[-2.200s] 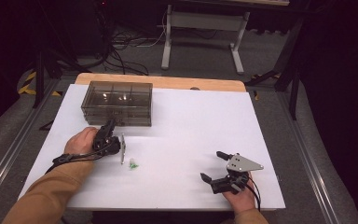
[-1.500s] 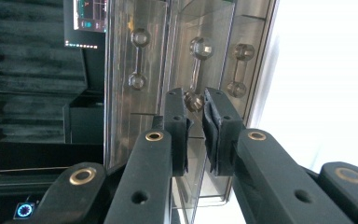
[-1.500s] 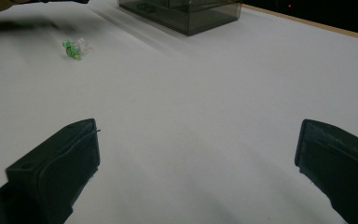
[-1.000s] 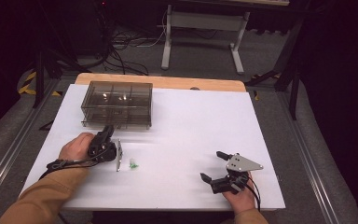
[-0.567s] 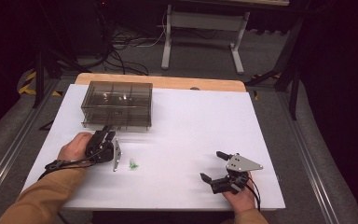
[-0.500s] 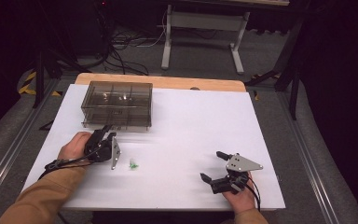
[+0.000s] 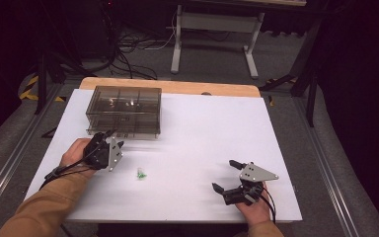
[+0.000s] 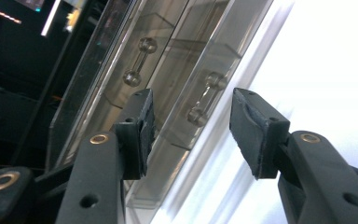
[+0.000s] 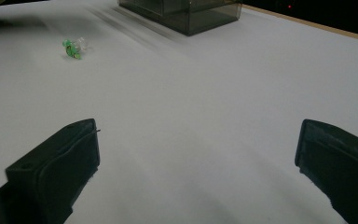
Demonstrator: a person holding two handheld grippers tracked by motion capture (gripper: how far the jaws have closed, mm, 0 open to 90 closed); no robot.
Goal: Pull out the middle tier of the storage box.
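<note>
Landmark: smoky clear drawer box [image 7: 124, 110] at the far left of the white table [image 7: 202, 133]; two drawers stacked, each with a small clear bar handle.

Left gripper [image 7: 112, 139] just in front of the box's near face, rolled onto its side, held in the left hand [image 7: 77, 152]; jaws parted, nothing between the pads; in the left gripper view the lower drawer handle [image 8: 203, 99] sits in the gap between the fingers [image 8: 256, 130], beyond them and apart from both; upper drawer handle [image 8: 140, 62] off to one side.

Small green and clear item [image 7: 141, 174] on the table, in front of the box and near the left gripper, touching neither.

Right gripper [image 7: 227, 176] well apart from the box, toward the near right corner; jaws spread wide, empty, close above bare table; in the right gripper view the green item [image 9: 74, 48] lies between it and the box [image 9: 186, 11].
</note>
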